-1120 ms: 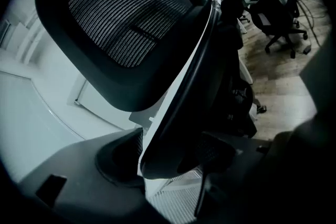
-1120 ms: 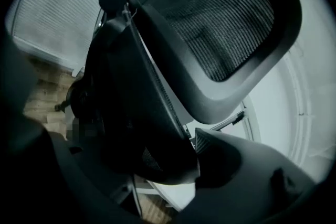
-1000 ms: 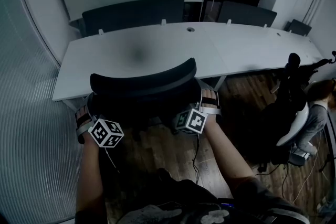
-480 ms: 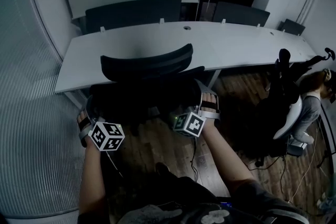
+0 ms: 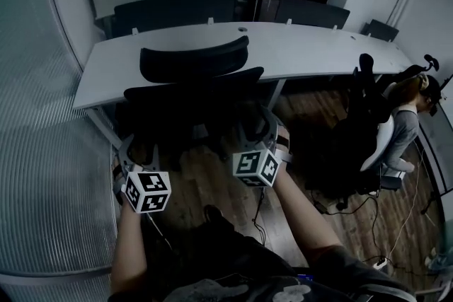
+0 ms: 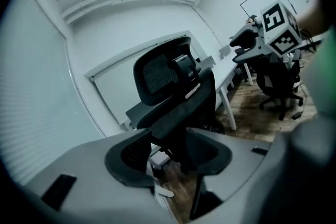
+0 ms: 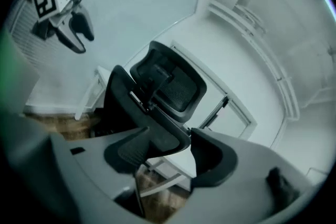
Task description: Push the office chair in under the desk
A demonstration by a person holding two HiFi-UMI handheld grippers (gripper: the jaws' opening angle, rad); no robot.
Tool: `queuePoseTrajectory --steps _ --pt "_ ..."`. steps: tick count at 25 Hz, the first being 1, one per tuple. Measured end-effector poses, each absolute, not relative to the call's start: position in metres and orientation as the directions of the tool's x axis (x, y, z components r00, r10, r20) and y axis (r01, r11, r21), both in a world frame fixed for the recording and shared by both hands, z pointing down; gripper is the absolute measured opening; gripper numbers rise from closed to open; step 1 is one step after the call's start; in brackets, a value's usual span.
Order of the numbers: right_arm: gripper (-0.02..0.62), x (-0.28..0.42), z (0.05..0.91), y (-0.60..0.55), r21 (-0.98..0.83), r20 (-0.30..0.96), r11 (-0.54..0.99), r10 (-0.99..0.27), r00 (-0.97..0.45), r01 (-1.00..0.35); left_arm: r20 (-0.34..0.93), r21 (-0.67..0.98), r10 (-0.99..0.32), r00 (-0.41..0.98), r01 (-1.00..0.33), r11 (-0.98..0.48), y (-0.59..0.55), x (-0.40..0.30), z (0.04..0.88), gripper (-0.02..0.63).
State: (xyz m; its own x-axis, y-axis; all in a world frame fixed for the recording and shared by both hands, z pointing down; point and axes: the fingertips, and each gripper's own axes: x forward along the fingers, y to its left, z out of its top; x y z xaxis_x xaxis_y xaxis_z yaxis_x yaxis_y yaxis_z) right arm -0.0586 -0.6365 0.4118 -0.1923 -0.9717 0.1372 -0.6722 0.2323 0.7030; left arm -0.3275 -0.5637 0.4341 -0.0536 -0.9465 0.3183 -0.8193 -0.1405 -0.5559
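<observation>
Shows left gripper (image 6: 170, 155) w/ jaws spread, just closing partway, pinching nothing: only air btw. pads, office chair (image 5: 191, 92) visible beyond. Shows right gripper (image 7: 169, 156) likewise, jaws wide, just narrowing slightly, empty. Places both above the wood floor (image 5: 212, 184), one per side, clear of the chair back.

Locates the chair at the near edge of the desk (image 5: 304, 46), toward its left end: backrest approx. at that edge, headrest (image 5: 195, 60) overlapping the desktop in head view, seat apparently underneath. Reads as pushed in, or nearly so.

Handling (judged): prob. rolling easily on castors, though base not clearly visible; liable to swivel if shoved off-centre. Mesh panel: likely yielding. Frame: stiff. Best taken at the backrest frame, both side edges, w/ equal pressure; no pinch needed, flat push enough.

Vs. 1 s earlier: then flanking the backrest, close against its sides; now drawn back, well apart from it. No outward shift of chair evident.
</observation>
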Motion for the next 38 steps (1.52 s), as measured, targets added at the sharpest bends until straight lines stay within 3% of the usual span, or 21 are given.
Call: queuePoseTrajectory --steps 3,6,10,17,23,38 --pt "0.236 -0.062 0.424 -0.605 0.609 0.197 0.313 -0.95 -0.243 -0.729 0.292 -0.539 -0.956 -0.033 -0.831 -0.136 -0.543 -0.316 0.435 0.145" --pt "0.08 -0.059 0.434 -0.578 0.587 0.196 0.294 -0.956 -0.221 -0.754 0.293 -0.511 -0.956 -0.008 -0.846 -0.15 -0.526 -0.306 0.445 0.085" --pt "0.048 -0.059 0.44 -0.552 0.558 0.214 0.315 -0.948 -0.233 -0.767 0.359 -0.41 -0.931 0.07 -0.884 -0.224 -0.508 -0.287 0.459 0.043" --pt "0.021 -0.053 0.437 -0.534 0.424 0.226 0.369 -0.927 -0.298 -0.827 0.416 -0.246 -0.895 0.159 -0.928 -0.279 -0.487 -0.263 0.473 0.014" --pt "0.021 -0.043 0.445 -0.509 0.381 0.247 0.426 -0.902 -0.354 -0.82 0.451 -0.253 -0.881 0.142 -0.926 -0.279 -0.464 -0.239 0.48 0.014" --pt "0.021 0.068 0.428 -0.405 0.349 0.238 0.534 -0.845 -0.479 -0.77 0.424 -0.225 -0.902 0.077 -0.956 -0.188 -0.357 -0.103 0.447 0.014"
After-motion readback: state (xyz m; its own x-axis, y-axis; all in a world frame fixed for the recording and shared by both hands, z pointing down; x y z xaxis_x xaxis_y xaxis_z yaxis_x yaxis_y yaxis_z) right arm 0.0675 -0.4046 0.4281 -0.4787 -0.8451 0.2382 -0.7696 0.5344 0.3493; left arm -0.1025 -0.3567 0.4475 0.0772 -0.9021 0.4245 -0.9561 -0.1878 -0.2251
